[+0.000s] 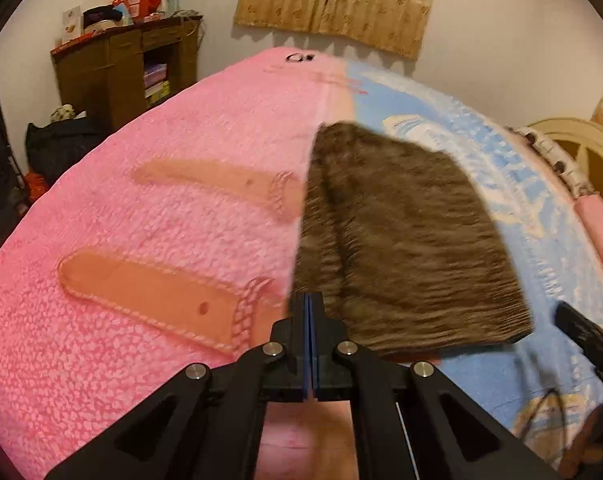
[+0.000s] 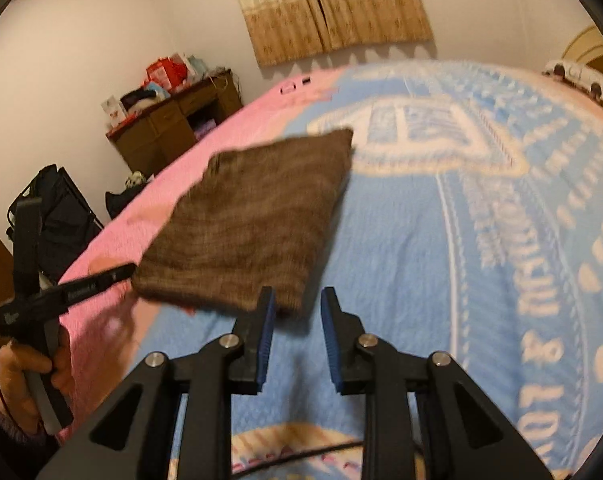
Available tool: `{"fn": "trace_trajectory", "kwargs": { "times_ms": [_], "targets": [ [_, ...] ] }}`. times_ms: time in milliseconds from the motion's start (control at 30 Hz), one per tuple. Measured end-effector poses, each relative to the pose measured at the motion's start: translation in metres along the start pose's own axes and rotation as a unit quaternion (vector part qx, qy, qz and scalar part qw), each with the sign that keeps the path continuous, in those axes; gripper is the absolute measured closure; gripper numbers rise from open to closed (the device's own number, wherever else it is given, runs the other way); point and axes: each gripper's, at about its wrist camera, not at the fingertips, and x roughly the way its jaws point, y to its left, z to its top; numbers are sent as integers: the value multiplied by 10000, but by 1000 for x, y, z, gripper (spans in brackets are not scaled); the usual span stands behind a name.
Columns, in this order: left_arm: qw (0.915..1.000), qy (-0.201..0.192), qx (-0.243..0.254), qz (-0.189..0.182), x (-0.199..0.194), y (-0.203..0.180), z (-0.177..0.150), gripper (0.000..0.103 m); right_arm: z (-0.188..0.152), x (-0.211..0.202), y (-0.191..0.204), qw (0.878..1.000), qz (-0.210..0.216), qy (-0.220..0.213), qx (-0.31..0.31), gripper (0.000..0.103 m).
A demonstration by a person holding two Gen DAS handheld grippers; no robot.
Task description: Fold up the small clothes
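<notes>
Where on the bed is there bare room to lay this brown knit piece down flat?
Open blanket lies to the right of the brown knit cloth, on the blue half toward the headboard. The pink half between the cloth and the wooden desk side is also free. It is crowded near the left gripper at the cloth's corner.

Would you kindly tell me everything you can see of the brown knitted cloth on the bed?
The brown knitted cloth is a small, fuzzy, mottled brown piece, seemingly wool, folded into a thick, roughly rectangular pad with a lengthwise ridge visible from the left wrist view. It lies flat on the bed cover, straddling the line where pink meets blue. The left gripper is shut at its near left corner, seemingly pinching the edge. The right gripper is open at the near right corner, one finger right at that edge. Motion blur hides finer detail.
</notes>
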Motion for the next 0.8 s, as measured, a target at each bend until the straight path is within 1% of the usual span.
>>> {"fn": "trace_trajectory", "kwargs": {
  "times_ms": [100,133,200,300,333,400,433,500,533,600,633,667,700,767,800],
  "targets": [
    [9985,-230,70,-486,-9,-12,10,103,14,16,7,9999,-49,32,-140,76],
    [9981,-255,108,-544,-9,-17,12,103,18,26,12,9997,-78,91,-203,76],
    [9975,-260,302,-584,-3,-30,18,103,21,43,16,9994,-90,219,-251,76],
    [9975,-201,445,-516,15,-39,21,103,16,81,22,9966,149,800,-130,75],
    [9980,-120,426,-460,23,-39,21,103,14,83,21,9972,156,732,-76,74],
    [9994,84,285,-165,42,-28,18,103,13,81,21,9971,226,720,-42,71],
    [9995,97,178,-226,46,-21,15,103,13,77,23,9966,269,752,-206,70],
    [9980,-29,-114,-627,47,-6,9,103,13,72,26,9951,283,796,-521,71],
    [9976,-54,-143,-670,47,-3,7,103,17,64,23,9953,300,700,-590,72],
    [9981,-127,-68,-594,45,-6,6,103,30,50,10,9978,351,380,-411,72],
    [9983,-150,-87,-560,45,-7,6,103,42,44,0,9990,348,174,-213,71],
    [9983,-167,-123,-544,45,-8,6,103,55,42,-8,9994,341,66,-69,70],
    [9982,-187,-166,-549,45,-8,6,103,70,47,-15,9994,351,38,12,70],
    [9972,-175,-297,-662,48,-5,6,103,90,66,-16,9991,391,132,-109,70],
    [9963,-164,-396,-748,50,-1,6,102,99,78,-15,9991,326,188,-213,71]
  ]
}}
